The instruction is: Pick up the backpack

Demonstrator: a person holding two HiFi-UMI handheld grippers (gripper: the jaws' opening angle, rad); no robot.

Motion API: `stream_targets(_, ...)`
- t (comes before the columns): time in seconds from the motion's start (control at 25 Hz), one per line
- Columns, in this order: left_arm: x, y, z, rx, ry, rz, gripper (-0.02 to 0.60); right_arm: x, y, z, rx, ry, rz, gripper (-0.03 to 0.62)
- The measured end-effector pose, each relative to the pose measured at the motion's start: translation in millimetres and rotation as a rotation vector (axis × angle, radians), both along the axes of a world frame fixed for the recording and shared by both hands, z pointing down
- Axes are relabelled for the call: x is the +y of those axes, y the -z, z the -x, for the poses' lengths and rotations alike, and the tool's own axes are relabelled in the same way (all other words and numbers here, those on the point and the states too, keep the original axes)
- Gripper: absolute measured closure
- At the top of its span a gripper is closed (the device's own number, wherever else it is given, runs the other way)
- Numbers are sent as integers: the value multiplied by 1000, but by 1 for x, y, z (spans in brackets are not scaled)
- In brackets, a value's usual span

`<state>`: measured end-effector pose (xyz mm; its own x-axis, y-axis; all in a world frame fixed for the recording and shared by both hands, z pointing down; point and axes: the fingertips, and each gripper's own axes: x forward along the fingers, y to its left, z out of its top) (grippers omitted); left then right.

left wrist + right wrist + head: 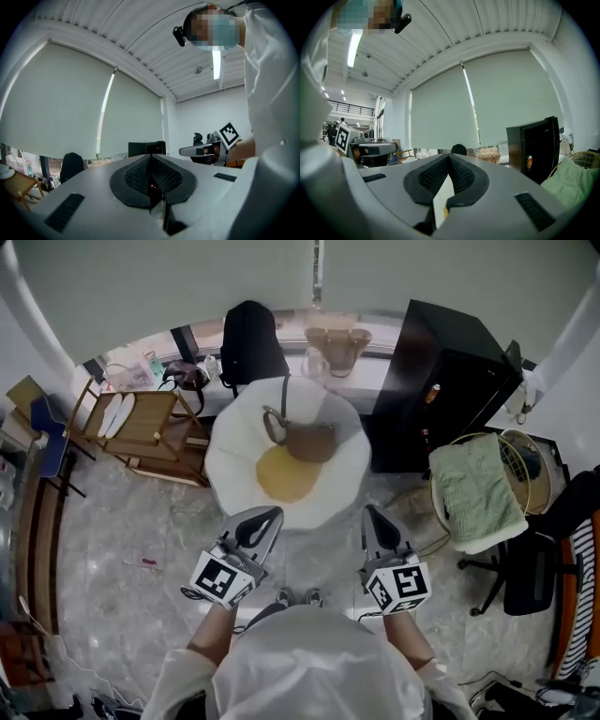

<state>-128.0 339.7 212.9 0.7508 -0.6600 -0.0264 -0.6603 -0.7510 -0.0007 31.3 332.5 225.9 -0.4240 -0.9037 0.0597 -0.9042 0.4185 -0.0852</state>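
Observation:
The black backpack (251, 341) stands upright on the window ledge at the far side, beyond a white round seat (230, 474). It shows small and dark in the left gripper view (71, 165), and only its top peeks over the jaws in the right gripper view (458, 149). Both grippers are held level in front of the person, well short of the backpack. The left gripper (265, 517) (151, 157) is shut with nothing in it. The right gripper (374, 515) (449, 157) is also shut and empty.
A brown handbag (309, 439) and a yellow cushion (286, 474) lie on the white seat. A tan tote (337, 343) sits beside the backpack. A black cabinet (441, 381) stands at right, a wooden rack (141, 427) at left, and a basket with a green towel (476, 488) at right.

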Motion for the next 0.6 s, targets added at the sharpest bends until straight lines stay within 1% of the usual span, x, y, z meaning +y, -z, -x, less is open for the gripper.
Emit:
stream_targets(0.16,-1,9,-12,38,8,-43,551,-6,-5,-7,-3,23,1,574)
stream_targets(0.36,-11,1,-17,56,31,-16,551,-18,-10,-5,2,50,10,574)
stream_targets(0.6,-38,-8,-12,69,56,11,551,-40,-17,-7,-6,38,27,574)
